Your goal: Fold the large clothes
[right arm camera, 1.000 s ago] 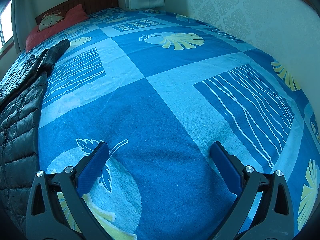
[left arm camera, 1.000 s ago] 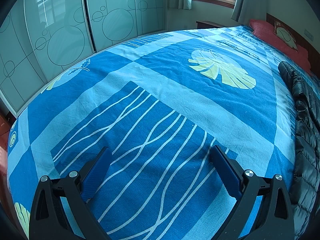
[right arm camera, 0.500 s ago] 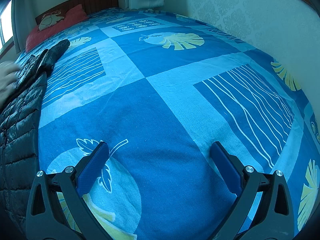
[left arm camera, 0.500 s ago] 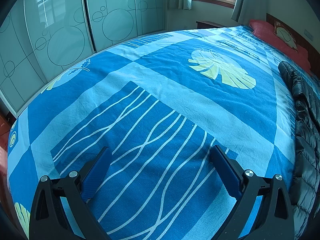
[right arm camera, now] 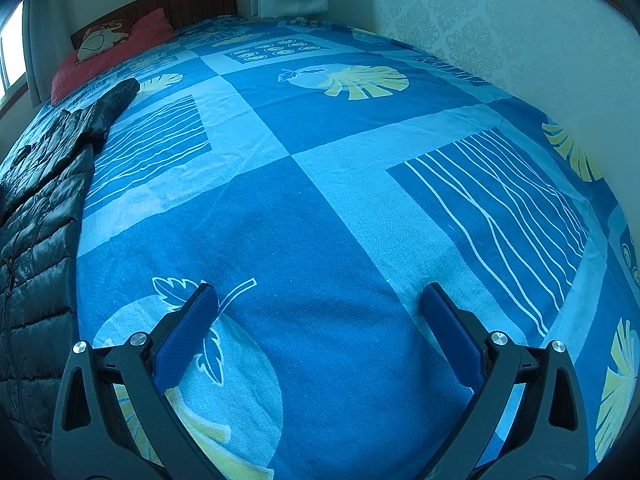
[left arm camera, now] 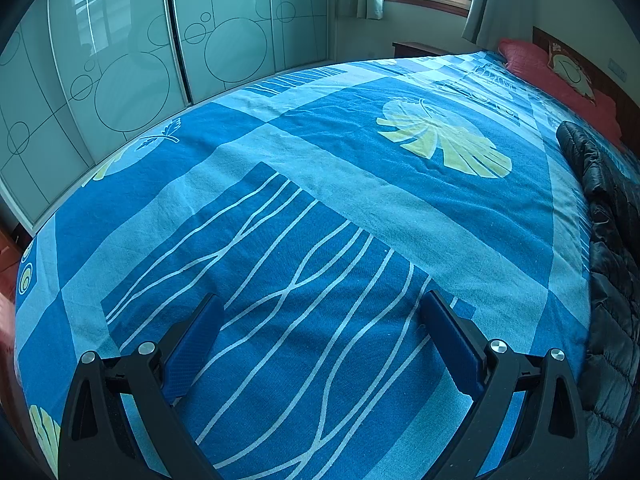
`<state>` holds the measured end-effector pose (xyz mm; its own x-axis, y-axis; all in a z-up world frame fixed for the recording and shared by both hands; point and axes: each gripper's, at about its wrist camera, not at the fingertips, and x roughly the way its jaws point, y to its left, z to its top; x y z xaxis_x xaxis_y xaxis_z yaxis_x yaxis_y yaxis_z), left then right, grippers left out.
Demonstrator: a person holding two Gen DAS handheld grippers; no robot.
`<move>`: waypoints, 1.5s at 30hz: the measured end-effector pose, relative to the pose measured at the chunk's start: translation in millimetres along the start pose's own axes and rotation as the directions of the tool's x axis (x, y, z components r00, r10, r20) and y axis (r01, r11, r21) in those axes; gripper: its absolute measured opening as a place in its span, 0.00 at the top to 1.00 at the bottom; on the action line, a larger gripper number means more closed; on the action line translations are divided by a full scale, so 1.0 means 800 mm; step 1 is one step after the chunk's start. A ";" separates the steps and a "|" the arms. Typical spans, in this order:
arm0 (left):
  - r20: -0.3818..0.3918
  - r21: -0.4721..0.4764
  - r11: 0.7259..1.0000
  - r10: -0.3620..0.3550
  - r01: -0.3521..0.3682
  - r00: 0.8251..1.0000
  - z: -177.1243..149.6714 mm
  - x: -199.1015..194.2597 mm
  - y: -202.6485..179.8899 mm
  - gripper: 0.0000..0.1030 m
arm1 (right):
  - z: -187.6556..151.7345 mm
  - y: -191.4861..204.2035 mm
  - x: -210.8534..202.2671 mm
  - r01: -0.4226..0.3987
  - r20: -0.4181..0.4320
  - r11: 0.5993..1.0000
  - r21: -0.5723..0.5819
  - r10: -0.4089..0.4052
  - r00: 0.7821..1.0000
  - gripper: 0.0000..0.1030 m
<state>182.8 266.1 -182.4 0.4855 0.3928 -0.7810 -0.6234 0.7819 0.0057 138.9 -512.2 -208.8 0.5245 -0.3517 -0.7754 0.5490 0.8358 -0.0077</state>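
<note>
- Broadly, the bed (left arm camera: pixel 400 208), under a blue patterned sheet, fills both views. Risk: a pad that digs in too low could pinch the sheet together with the garment and drag it up, because both are soft and lie flat on each other.
- Black quilted down jacket (right arm camera: pixel 44 216): it lies spread along the bed's middle strip, at the right edge of the left view (left arm camera: pixel 612 264) and the left edge of the right view, one end reaching toward the red pillow (right arm camera: pixel 108 56). Risk: its slick, puffy shell could slip out of a shallow grip, and trapped air could make a fold spring back.
- Left gripper (left arm camera: pixel 320 344): jaws wide, nothing between them, over bare sheet and well apart from the jacket.
- Right gripper (right arm camera: pixel 320 336): likewise wide and empty, over a leaf print. Risk: neither tool is aimed at the garment, so a closing now would catch only the sheet.
- Change: half a second ago a hand rested on the jacket at the left edge of the right view; it is now gone. Both grippers and the jacket appear unmoved.
</note>
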 end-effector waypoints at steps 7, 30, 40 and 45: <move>0.000 0.001 1.000 0.000 0.000 1.000 0.000 0.000 0.000 0.05 | 0.000 0.000 0.000 -0.001 -0.001 1.000 0.001 0.001 1.000 0.02; -0.005 -0.013 1.000 -0.017 0.017 1.000 0.004 0.003 0.007 0.05 | 0.000 0.000 0.000 0.000 -0.001 1.000 0.001 0.000 1.000 0.02; -0.003 -0.008 1.000 -0.012 0.012 1.000 0.002 0.002 0.005 0.05 | 0.001 0.000 0.000 0.000 -0.001 1.000 0.002 0.000 1.000 0.02; -0.002 -0.007 1.000 -0.010 0.010 1.000 0.002 0.003 0.004 0.05 | 0.001 0.000 0.000 0.000 -0.001 1.000 0.002 0.000 1.000 0.02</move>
<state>182.8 270.1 -183.5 0.4906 0.3836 -0.7824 -0.6225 0.7826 -0.0067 139.4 -512.6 -208.5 0.5237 -0.3509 -0.7763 0.5503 0.8350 -0.0062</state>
